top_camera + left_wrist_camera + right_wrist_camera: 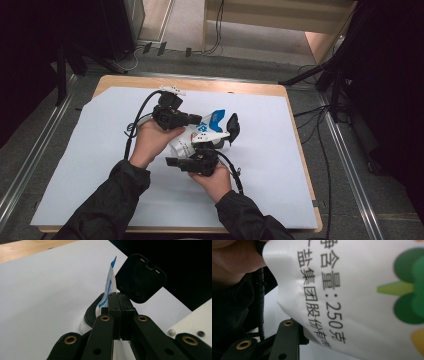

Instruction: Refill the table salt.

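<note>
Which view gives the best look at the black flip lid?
The left gripper view: the black flip lid stands open, large and sharp, just above the left gripper, whose jaws are closed on the white and blue bag. The high view shows the lid small. The right gripper view shows printed bag.

I work over a white sheet (100, 165) that covers most of a wooden table (220, 86), whose bare edge shows along the far side. Grey floor (30, 135) surrounds the table, with metal rails (350, 165) running down both sides. Beyond the far edge, black cables (217, 30) trail across the floor toward a pale wooden frame (280, 12). Dark stand legs (310, 75) angle in at my far right.
</note>
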`<control>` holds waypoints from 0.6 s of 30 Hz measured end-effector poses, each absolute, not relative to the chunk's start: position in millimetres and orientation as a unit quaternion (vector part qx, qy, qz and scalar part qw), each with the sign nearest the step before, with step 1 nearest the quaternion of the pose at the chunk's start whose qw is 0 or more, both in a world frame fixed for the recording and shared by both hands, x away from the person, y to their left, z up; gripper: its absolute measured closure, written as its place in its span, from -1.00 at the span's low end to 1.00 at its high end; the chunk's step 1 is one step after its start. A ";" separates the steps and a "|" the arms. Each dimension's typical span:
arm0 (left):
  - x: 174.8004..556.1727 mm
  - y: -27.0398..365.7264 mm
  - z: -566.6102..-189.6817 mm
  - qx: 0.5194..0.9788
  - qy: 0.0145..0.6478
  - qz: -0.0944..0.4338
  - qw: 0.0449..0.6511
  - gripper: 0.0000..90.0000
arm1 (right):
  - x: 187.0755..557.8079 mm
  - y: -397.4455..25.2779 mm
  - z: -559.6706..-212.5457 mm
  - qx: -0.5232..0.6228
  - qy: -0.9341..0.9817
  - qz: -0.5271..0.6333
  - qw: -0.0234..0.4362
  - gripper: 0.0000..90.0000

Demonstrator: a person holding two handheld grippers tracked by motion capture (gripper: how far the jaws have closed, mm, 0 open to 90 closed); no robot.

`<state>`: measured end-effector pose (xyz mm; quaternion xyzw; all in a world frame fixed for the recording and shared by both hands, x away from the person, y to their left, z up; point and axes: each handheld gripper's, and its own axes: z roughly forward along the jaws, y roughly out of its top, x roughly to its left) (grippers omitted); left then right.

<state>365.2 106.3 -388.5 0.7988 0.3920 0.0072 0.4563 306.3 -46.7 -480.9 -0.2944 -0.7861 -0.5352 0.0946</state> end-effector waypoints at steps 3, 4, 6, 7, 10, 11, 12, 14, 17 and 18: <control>365.4 106.5 -388.5 0.799 0.391 0.008 0.457 1.00 | 306.3 -47.3 -480.2 -0.293 -0.787 -0.535 0.093 0.42; 365.4 106.5 -388.5 0.799 0.391 0.008 0.457 1.00 | 306.2 -47.4 -480.0 -0.294 -0.787 -0.535 0.092 0.42; 365.2 106.4 -388.4 0.798 0.391 0.007 0.459 1.00 | 305.9 -47.4 -479.7 -0.294 -0.787 -0.535 0.092 0.43; 365.4 106.4 -388.4 0.798 0.390 0.007 0.458 1.00 | 305.6 -47.3 -479.4 -0.295 -0.785 -0.536 0.093 0.44; 366.3 106.0 -388.6 0.796 0.393 0.006 0.460 1.00 | 305.6 -47.4 -478.5 -0.295 -0.783 -0.539 0.095 0.43; 366.6 106.2 -388.4 0.797 0.393 0.005 0.459 1.00 | 305.7 -47.3 -478.3 -0.295 -0.782 -0.540 0.098 0.43; 366.6 106.2 -388.2 0.797 0.392 0.004 0.459 1.00 | 305.8 -47.3 -478.1 -0.296 -0.780 -0.542 0.100 0.43; 366.5 106.1 -387.4 0.799 0.392 0.004 0.456 1.00 | 305.7 -47.1 -477.9 -0.296 -0.780 -0.542 0.102 0.43; 366.4 106.1 -386.9 0.798 0.393 0.004 0.456 1.00 | 305.5 -47.0 -477.8 -0.296 -0.779 -0.543 0.103 0.43; 366.5 106.0 -386.7 0.799 0.392 0.004 0.456 1.00 | 305.4 -47.0 -477.7 -0.296 -0.779 -0.543 0.103 0.43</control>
